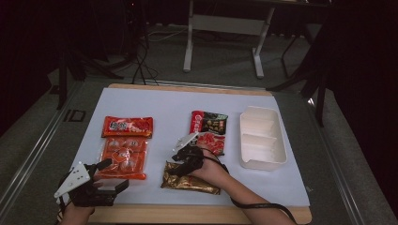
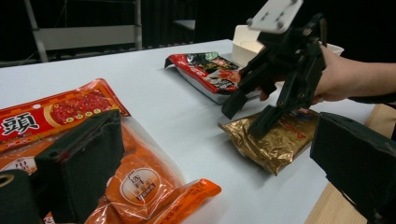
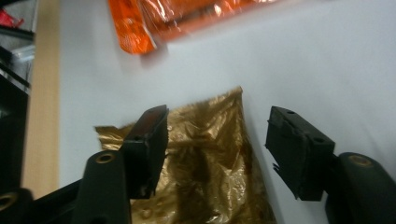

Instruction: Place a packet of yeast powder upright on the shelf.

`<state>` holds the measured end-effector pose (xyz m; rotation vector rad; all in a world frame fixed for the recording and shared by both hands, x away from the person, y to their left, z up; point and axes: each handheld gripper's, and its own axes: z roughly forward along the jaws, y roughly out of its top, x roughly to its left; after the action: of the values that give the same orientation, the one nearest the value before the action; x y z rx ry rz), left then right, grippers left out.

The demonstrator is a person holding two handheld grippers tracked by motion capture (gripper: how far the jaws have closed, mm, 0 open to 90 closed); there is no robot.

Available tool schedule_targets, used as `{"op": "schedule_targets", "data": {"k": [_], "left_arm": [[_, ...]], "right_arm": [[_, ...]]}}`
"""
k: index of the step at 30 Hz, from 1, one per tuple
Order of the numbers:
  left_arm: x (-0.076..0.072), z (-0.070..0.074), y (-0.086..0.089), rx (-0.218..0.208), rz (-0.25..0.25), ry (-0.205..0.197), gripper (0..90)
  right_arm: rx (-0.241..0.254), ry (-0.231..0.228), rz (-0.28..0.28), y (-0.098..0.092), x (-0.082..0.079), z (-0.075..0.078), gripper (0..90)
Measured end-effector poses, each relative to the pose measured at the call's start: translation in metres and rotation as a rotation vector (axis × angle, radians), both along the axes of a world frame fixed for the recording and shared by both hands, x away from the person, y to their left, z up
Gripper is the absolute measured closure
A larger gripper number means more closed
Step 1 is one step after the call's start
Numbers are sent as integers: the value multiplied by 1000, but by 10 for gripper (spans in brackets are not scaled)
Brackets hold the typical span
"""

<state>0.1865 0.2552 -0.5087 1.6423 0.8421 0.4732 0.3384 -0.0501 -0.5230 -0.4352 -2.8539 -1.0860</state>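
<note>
gold foil packet [image 3: 210,158] lay just under the right hand-held gripper [image 3: 217,144], between its parted jaws, not yet gripped.

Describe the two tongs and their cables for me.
Both tongs, left and right, are black two-jaw tools with blocky flat pads. Each carries a pale grey three-cornered plate with small holes on top. A black cable trails from the right one along the forearm, which is bare.
</note>
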Motion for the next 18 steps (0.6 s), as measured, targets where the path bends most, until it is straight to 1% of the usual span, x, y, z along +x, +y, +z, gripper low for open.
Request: {"op": "schedule_targets", "data": {"k": [1, 3, 6, 8, 11, 12, 13, 15, 16, 17, 18], "left_arm": [[0, 0, 0, 0, 0, 0, 29], [0, 0, 0, 2, -2, 1, 29], [0, 0, 0, -2, -2, 1, 29], [0, 0, 0, 0, -2, 2, 29], [0, 0, 0, 1, -3, 4, 29], [0, 0, 0, 1, -3, 4, 29], [0, 0, -1, 3, -4, 5, 29], [0, 0, -1, 4, -4, 5, 29], [0, 0, -1, 4, -4, 5, 29], [0, 0, -1, 4, -4, 5, 29], [0, 0, -1, 7, -3, 8, 29]], "right_arm": [[-12, -2, -2, 1, 1, -2, 388], [-29, 14, 8, 3, 2, -6, 396], [-46, 19, 19, 4, 2, -9, 424], [-62, 20, 28, 5, 1, -11, 455], [-78, 6, 36, 7, -1, -13, 474], [-84, -1, 38, 7, -2, -13, 485], [-93, -7, 42, 8, -2, -12, 524], [-117, -33, 46, 11, -6, -11, 550], [-117, -33, 46, 11, -6, -11, 550], [-135, -50, 48, 13, -9, -10, 550], [-166, -88, 57, 17, -14, -9, 666]]}}
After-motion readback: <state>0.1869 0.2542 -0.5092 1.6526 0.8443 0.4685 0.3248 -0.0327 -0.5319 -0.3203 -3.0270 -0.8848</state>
